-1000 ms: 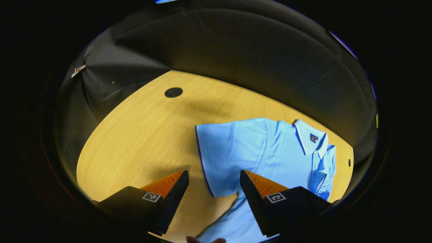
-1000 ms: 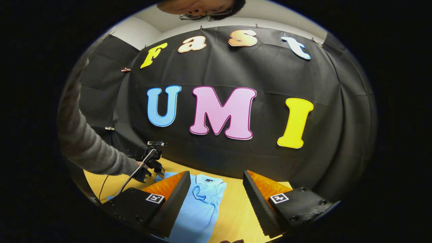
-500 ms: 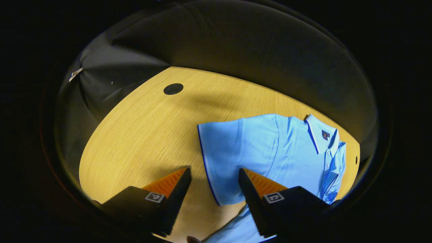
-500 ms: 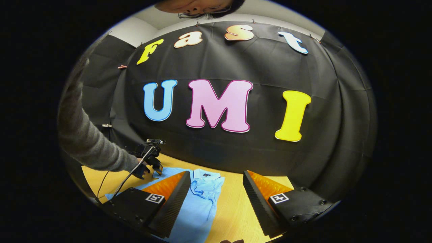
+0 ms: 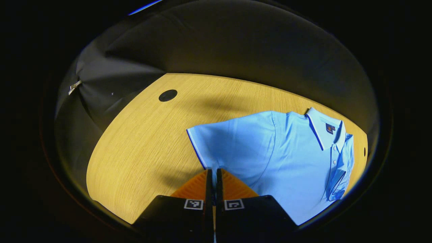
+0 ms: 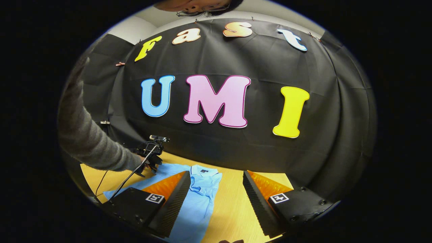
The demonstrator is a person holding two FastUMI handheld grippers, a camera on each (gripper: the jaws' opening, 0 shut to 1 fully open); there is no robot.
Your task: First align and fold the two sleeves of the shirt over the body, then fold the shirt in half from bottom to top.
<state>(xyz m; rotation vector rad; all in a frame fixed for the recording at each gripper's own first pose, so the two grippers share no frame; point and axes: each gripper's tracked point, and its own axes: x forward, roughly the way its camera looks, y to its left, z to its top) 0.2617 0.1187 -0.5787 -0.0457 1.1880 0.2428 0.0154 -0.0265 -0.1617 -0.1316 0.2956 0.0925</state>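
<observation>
Since half a second ago the left gripper has closed its jaws onto the sleeve hem of the shirt lying flat on the table, right gripper jaws apart and idle; sleeve fold beginning, next carry it right over the body.

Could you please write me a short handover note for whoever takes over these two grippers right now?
Left gripper: shut on the sleeve at its cuff edge, down by the table.
Right gripper: open, holding nothing, raised over the table beside the shirt.
Shirt lies flat, collar toward the far edge; the other sleeve looks already folded over the body.
Done: that one sleeve, apparently.
Left: fold the gripped sleeve over the body, then fold the shirt in half, bottom to top.
</observation>
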